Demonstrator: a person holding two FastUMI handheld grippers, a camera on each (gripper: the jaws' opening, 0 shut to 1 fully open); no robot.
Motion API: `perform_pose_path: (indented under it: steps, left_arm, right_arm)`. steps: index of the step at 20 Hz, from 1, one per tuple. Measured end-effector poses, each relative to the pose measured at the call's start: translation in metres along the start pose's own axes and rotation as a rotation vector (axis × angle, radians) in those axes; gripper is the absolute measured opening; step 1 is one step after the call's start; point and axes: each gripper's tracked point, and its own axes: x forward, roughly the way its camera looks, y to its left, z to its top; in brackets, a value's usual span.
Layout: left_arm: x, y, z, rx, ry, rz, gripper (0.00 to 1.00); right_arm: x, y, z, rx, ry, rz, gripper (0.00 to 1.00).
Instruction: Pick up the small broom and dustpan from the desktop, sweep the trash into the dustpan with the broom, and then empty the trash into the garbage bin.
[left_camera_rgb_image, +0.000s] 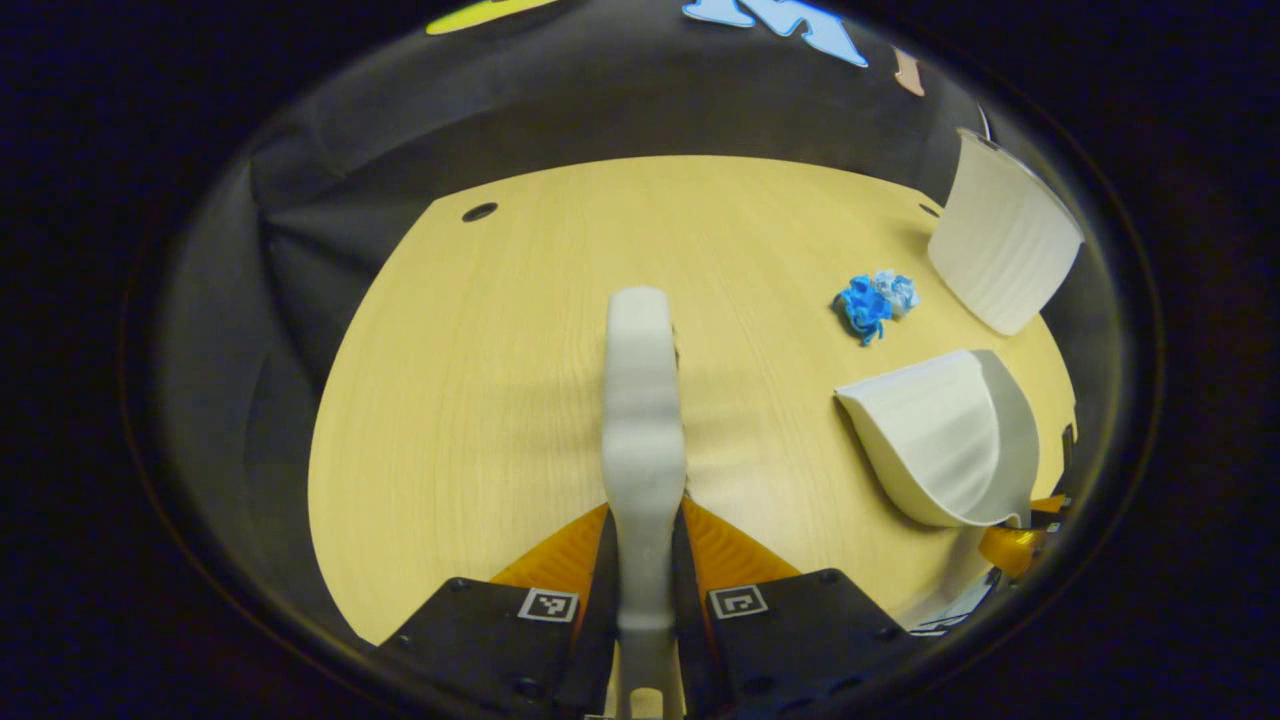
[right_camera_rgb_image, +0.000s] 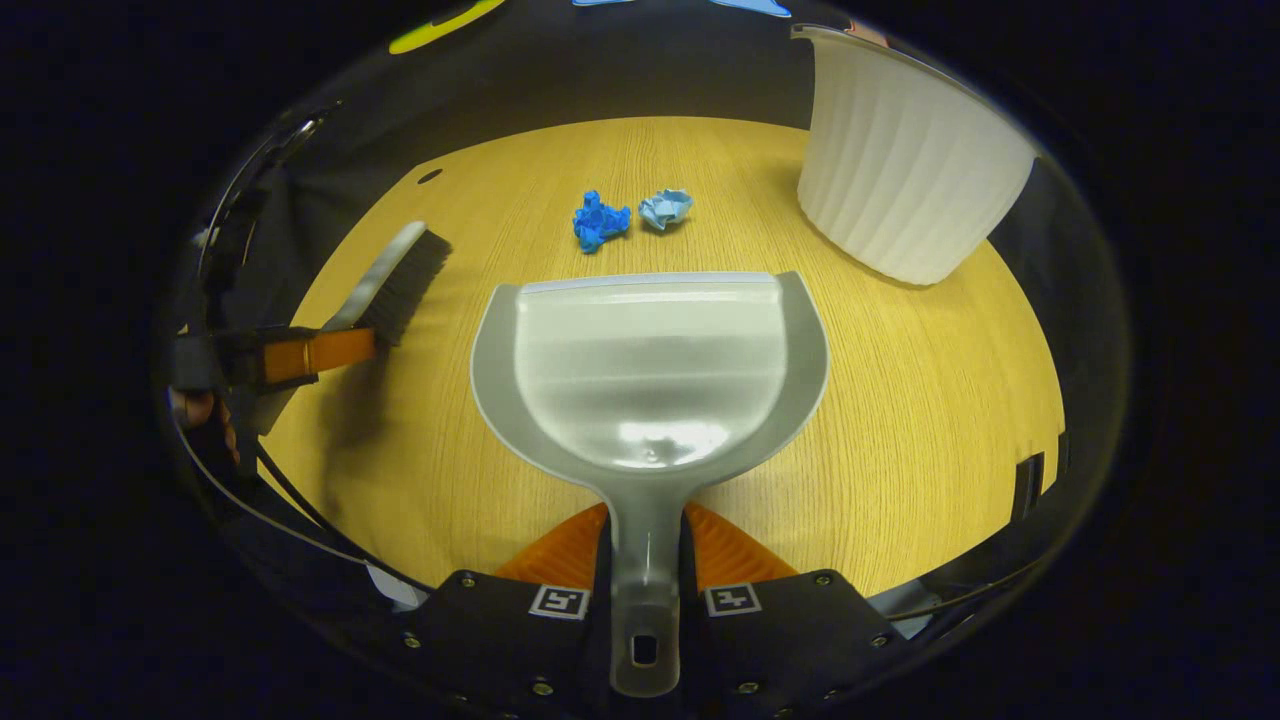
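My left gripper (left_camera_rgb_image: 645, 530) is shut on the handle of the small white broom (left_camera_rgb_image: 640, 400), which points straight ahead over the wooden desk (left_camera_rgb_image: 480, 400). My right gripper (right_camera_rgb_image: 645, 545) is shut on the handle of the grey dustpan (right_camera_rgb_image: 650, 370), whose mouth faces two crumpled bits of trash, a dark blue one (right_camera_rgb_image: 598, 222) and a pale blue one (right_camera_rgb_image: 665, 209). In the right gripper view the broom (right_camera_rgb_image: 395, 280) with dark bristles is at the left, held by the left gripper (right_camera_rgb_image: 300, 355). In the left gripper view the trash (left_camera_rgb_image: 872, 303) lies beyond the dustpan (left_camera_rgb_image: 945, 440).
A white ribbed garbage bin (right_camera_rgb_image: 900, 165) stands at the back right of the desk, just right of the trash, also seen as the bin (left_camera_rgb_image: 1000, 240). A small round hole (left_camera_rgb_image: 479, 212) marks the desk's far left corner. Black cloth walls surround the desk.
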Motion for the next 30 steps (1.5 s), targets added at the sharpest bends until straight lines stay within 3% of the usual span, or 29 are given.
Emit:
perform_pose_path:
  steps: [10, 19, 21, 22, 24, 25, 30]
  left_arm:
    - [0.043, -0.039, 0.079, 0.180, -0.020, -0.101, 0.34]
    - [0.072, -0.118, 0.121, 0.483, -0.025, -0.271, 0.36]
    - [0.072, -0.141, 0.124, 0.554, -0.019, -0.341, 0.36]
    - [0.070, -0.150, 0.123, 0.579, -0.014, -0.374, 0.31]
    - [0.060, -0.169, 0.117, 0.638, -0.002, -0.446, 0.34]
    - [0.055, -0.175, 0.113, 0.660, 0.004, -0.473, 0.34]
    - [0.025, -0.196, 0.087, 0.735, 0.042, -0.611, 0.36]
  right_arm:
    - [0.002, -0.003, 0.002, -0.009, 0.013, 0.004, 0.27]
    - [0.001, -0.006, 0.003, -0.016, 0.018, 0.009, 0.28]
    - [0.002, -0.006, 0.003, -0.017, 0.018, 0.011, 0.27]
    - [0.001, -0.006, 0.004, -0.019, 0.018, 0.011, 0.27]
    - [-0.003, -0.002, 0.007, -0.017, 0.017, 0.011, 0.31]
    - [-0.006, -0.001, 0.010, -0.015, 0.015, 0.011, 0.28]
    - [-0.004, -0.001, 0.012, -0.016, 0.010, 0.010, 0.28]
